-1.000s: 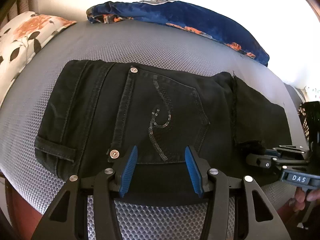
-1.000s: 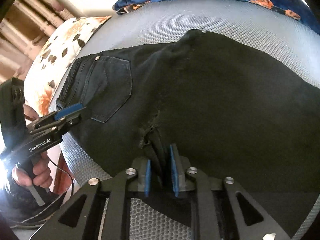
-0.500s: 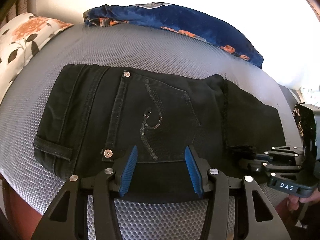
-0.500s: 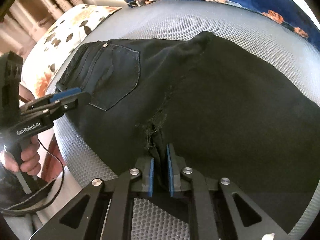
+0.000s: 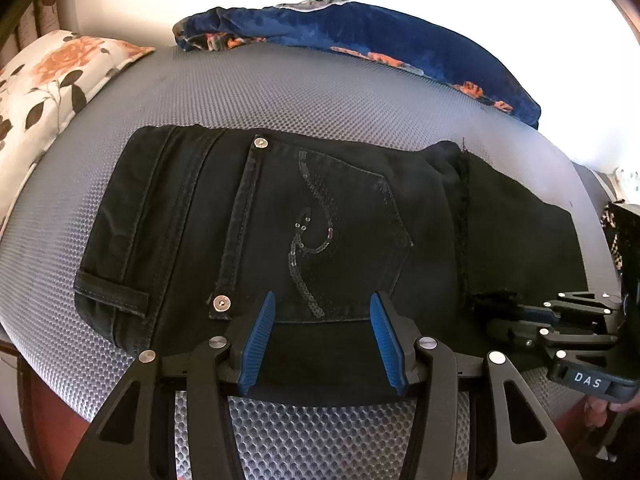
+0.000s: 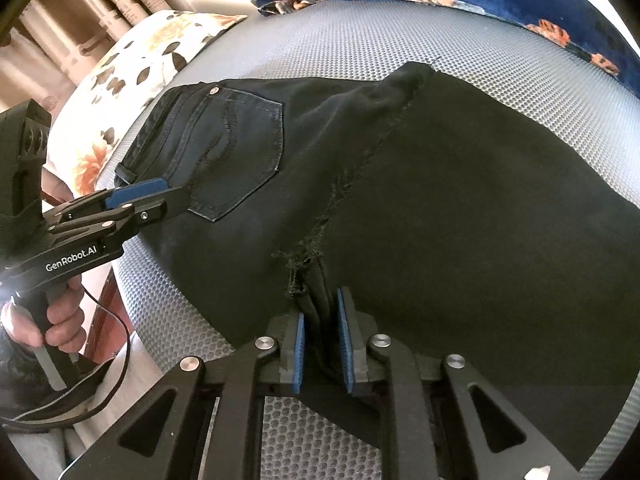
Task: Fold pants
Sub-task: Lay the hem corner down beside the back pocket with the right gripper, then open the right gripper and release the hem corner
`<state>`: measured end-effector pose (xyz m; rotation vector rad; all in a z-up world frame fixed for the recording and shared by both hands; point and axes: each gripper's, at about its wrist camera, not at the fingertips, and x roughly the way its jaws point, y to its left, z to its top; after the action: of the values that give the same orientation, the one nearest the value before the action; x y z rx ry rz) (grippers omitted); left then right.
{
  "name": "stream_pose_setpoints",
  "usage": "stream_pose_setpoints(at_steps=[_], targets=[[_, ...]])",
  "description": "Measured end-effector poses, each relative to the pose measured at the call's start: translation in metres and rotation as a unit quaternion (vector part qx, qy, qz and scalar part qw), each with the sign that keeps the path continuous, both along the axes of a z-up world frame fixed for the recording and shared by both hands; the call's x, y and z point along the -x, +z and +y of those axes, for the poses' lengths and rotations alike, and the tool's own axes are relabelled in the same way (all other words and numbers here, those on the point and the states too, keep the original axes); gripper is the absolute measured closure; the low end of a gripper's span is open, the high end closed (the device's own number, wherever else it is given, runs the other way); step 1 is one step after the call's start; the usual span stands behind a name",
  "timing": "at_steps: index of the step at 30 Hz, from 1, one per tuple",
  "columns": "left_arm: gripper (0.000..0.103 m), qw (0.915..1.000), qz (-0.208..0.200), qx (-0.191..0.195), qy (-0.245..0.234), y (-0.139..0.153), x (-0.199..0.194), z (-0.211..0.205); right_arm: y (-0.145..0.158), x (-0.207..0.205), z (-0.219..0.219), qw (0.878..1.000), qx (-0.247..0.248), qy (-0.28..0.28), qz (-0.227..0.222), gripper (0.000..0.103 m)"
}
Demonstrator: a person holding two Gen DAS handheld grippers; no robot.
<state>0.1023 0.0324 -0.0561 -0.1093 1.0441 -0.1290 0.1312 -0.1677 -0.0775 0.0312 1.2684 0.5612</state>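
Note:
Black jeans [image 5: 320,216] lie flat on a grey mesh bed surface [image 5: 280,92], back pocket with a sequin swirl facing up. My left gripper [image 5: 322,312] is open, its blue pads over the near edge of the jeans just below the pocket. It also shows in the right wrist view [image 6: 156,196] by the waistband side. My right gripper [image 6: 320,316] is shut on a bunched fold of the jeans [image 6: 400,200] at the frayed crotch seam. The right gripper shows in the left wrist view [image 5: 500,320] at the jeans' right near edge.
A floral cream pillow [image 5: 44,80] lies at the left. A dark blue floral blanket [image 5: 380,36] lies along the back. The bed's near edge [image 5: 320,432] runs just below my grippers. A cable [image 6: 116,344] hangs from the left handle.
Both cameras have drawn back a little, so the jeans sit slightly farther away and more to the left. The right gripper stays shut on the fold; the left stays open.

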Motion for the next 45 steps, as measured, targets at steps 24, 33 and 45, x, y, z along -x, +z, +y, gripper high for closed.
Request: stream_pose_setpoints(at_steps=[24, 33, 45], targets=[[0.052, 0.9997, 0.001, 0.022, -0.013, 0.01, 0.005, -0.01, -0.002, 0.003, -0.008, 0.999, -0.038, -0.006, 0.007, 0.092], [0.052, 0.9995, 0.003, 0.026, -0.019, 0.009, 0.006, -0.014, 0.0, 0.008, -0.005, 0.999, -0.037, 0.015, 0.006, 0.092], [0.052, 0.993, 0.043, 0.088, -0.065, 0.007, -0.002, -0.037, 0.015, 0.019, -0.015, 0.998, -0.051, 0.028, 0.007, 0.065]])
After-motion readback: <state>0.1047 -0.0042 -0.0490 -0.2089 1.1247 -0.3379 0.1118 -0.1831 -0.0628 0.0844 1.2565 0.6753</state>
